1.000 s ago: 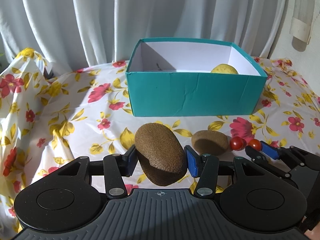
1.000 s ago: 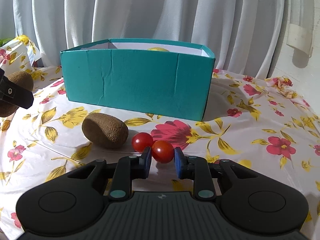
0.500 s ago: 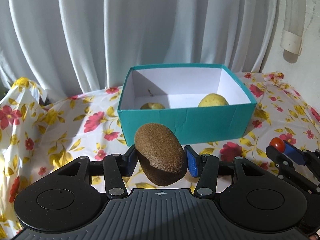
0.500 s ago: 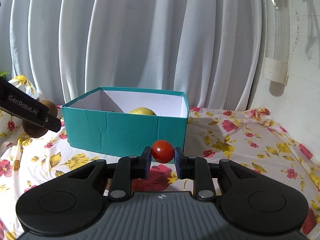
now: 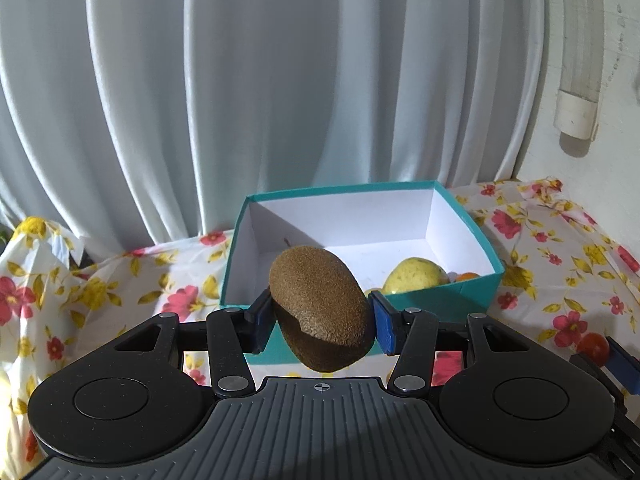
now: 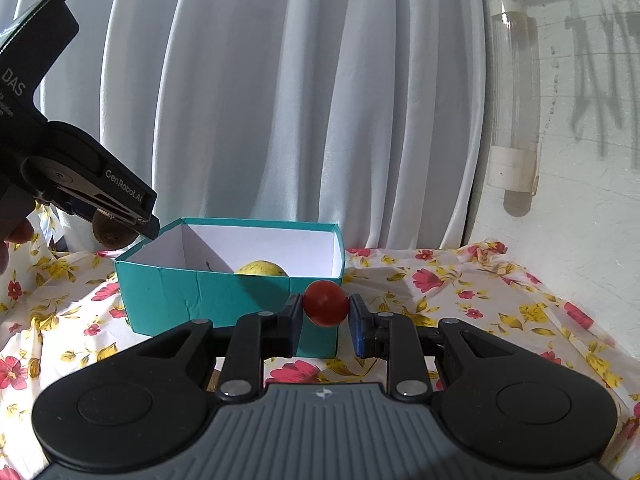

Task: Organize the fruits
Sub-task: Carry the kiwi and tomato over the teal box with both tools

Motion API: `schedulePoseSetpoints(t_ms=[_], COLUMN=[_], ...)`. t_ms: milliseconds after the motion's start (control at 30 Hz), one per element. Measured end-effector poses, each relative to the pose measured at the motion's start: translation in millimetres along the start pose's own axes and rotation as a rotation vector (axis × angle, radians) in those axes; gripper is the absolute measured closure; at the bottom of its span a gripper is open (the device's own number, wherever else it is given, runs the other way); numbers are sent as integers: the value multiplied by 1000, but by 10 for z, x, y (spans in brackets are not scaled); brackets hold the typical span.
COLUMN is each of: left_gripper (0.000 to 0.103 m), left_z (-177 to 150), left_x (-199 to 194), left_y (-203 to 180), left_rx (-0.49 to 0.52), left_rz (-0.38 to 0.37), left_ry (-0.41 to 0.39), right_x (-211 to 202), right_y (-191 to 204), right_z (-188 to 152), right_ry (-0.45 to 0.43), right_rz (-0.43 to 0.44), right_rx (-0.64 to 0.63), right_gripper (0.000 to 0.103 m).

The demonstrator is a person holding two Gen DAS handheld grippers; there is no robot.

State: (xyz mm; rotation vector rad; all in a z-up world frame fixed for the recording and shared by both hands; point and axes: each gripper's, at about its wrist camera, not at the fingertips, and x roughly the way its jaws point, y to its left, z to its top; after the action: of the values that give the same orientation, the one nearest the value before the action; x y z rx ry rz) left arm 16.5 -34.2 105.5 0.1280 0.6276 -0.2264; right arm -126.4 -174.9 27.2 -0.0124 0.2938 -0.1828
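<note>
My left gripper [image 5: 320, 318] is shut on a brown kiwi [image 5: 320, 308], held in the air in front of the teal box [image 5: 440, 300]. Inside the box lie a yellow fruit [image 5: 416, 276] and a small orange one [image 5: 466, 276]. In the right wrist view my right gripper [image 6: 325, 312] is shut on a red cherry tomato [image 6: 325, 303], lifted above the cloth just before the teal box [image 6: 168, 292]. The left gripper [image 6: 116, 224] with its kiwi [image 6: 110, 234] shows there at the upper left, above the box's left corner. The tomato [image 5: 592, 348] also appears at the left view's right edge.
A flowered tablecloth [image 6: 460, 292] covers the table. White curtains [image 5: 280, 100] hang right behind the box. A white wall with a clear tube [image 6: 516, 92] stands at the right. Part of a hand [image 6: 16, 236] shows at the far left.
Both grippers rose from the cloth with their fruit. The second kiwi and the other tomato on the cloth dropped out of sight. The box interior now shows from above.
</note>
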Motion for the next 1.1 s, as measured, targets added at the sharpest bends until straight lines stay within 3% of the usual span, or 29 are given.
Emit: schedulePoseSetpoints(t_ms=[467,1100], left_gripper=[48,49], left_z=[117,217], left_x=[259,1343], left_y=[50,105], left_rx=[13,-3], left_rz=[6,-11], left_ry=[7,119], right_x=[55,129], right_y=[21,-13], right_z=[79,93], right_ry=[-30,-32], right_rz=[-4,-35], right_rx=[19,39], right_gripper=[79,79])
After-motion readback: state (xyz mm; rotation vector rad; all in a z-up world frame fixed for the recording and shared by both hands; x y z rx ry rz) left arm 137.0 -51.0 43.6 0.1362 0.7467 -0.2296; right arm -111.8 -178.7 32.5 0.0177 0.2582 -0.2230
